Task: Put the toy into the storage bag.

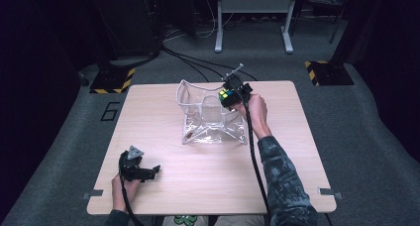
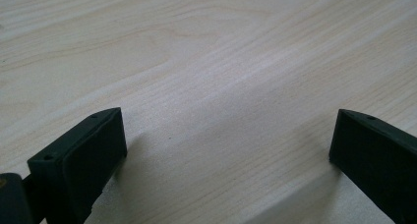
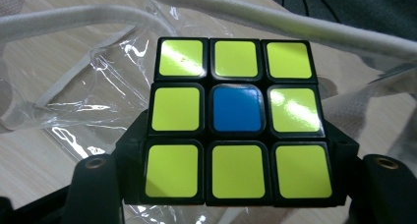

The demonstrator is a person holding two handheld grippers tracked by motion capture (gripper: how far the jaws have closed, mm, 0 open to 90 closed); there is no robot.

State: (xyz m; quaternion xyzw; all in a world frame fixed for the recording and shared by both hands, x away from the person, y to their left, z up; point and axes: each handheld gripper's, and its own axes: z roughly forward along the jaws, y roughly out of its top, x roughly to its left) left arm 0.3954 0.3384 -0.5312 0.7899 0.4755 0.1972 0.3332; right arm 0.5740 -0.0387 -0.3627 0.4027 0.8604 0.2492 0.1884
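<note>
I am carrying the cube to the bag, and I judge this to be the placing step: the pick-up is done and the drop is not. My right gripper pinches the cube, one jaw flat against each side, and holds it above the bag's far right corner, off the tabletop. In the right gripper view the cube sits square between my jaws, its face of yellow stickers with one blue centre turned to the camera, and behind it I see the clear plastic and the white trim of the bag's rim. In the high view the cube shows as a small dark block with coloured squares, at the bag's upper edge, just above the mouth rather than inside it.

The next move, as I read it, calls for bringing the cube over the open mouth, lowering it past the white rim, and only then spreading the jaws. The plastic is soft and slack, so the rim may fold under the cube if I come down on it; I should aim for the middle of the opening.

My left gripper rests at the near left of the tabletop, well apart from the bag, its jaws spread wide over bare wood with nothing between them.
</note>
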